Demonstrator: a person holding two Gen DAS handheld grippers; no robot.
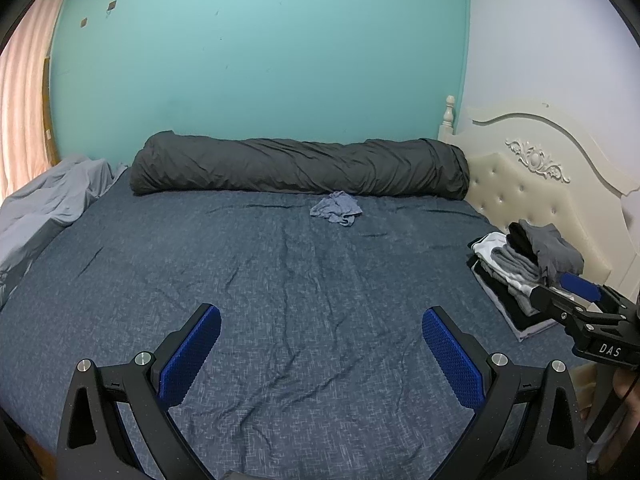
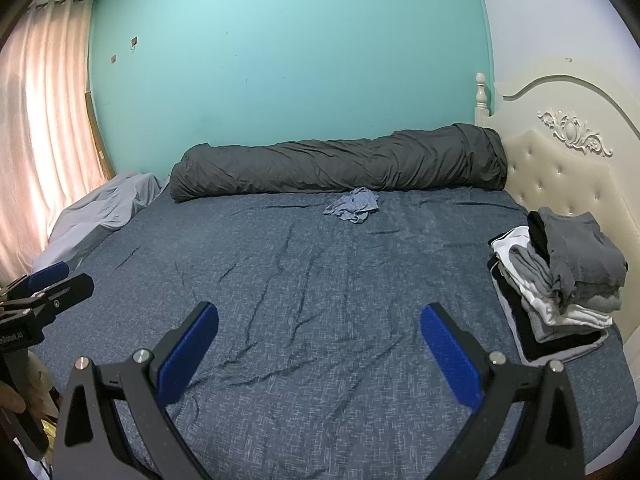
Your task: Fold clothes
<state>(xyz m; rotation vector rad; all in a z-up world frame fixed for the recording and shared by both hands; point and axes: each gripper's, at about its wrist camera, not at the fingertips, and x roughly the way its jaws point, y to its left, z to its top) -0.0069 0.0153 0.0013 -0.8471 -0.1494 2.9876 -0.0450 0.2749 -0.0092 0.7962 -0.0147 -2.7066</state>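
A small crumpled blue-grey garment (image 1: 337,208) (image 2: 353,205) lies on the dark blue bed sheet (image 1: 280,280) (image 2: 300,280), far ahead, just in front of the rolled grey duvet. A stack of folded clothes (image 1: 524,268) (image 2: 560,284) in grey, white and black sits at the right by the headboard. My left gripper (image 1: 321,354) hovers open over the near part of the bed with nothing between its blue pads. My right gripper (image 2: 319,350) is likewise open and holds nothing; in the left wrist view it shows at the right edge (image 1: 576,300), next to the stack.
A rolled dark grey duvet (image 1: 300,166) (image 2: 340,162) lies along the teal wall. A light grey sheet (image 1: 48,200) (image 2: 100,208) is bunched at the left by the pink curtain. The cream padded headboard (image 1: 532,184) (image 2: 560,172) bounds the right side.
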